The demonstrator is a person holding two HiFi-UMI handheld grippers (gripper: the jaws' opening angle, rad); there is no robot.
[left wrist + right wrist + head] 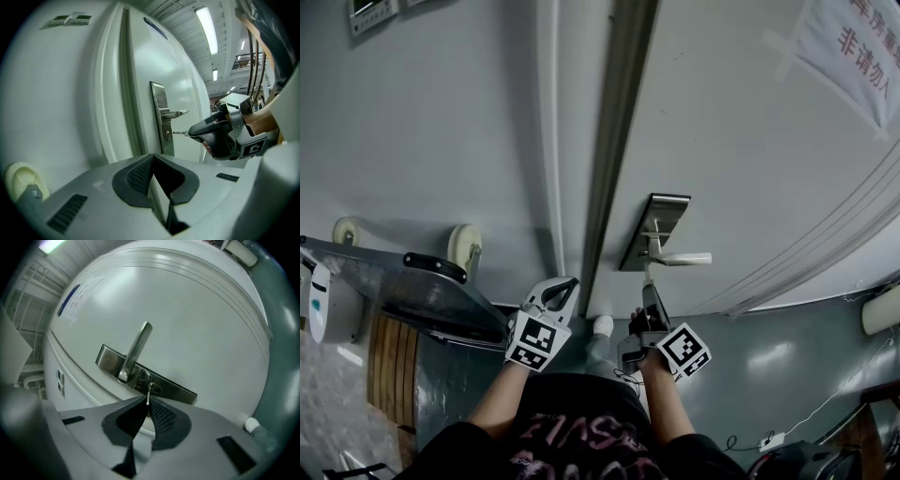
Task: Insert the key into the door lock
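A steel lock plate (654, 230) with a lever handle (680, 258) sits on the white door. My right gripper (649, 298) is shut on a small metal key (149, 397), which points at the keyhole (153, 388) below the handle (138, 348). From the left gripper view the key (179, 133) is level with the keyhole (167, 133), its tip a small gap short of it. My left gripper (559, 294) hangs beside the door frame, left of the lock, with its jaws shut and nothing between the pads (140, 173).
The door frame (609, 141) runs between the door and the grey wall at left. A paper notice (853, 47) hangs at the door's upper right. A grey metal cart (431, 291) stands close on the left. A white cable (825, 403) lies on the floor at right.
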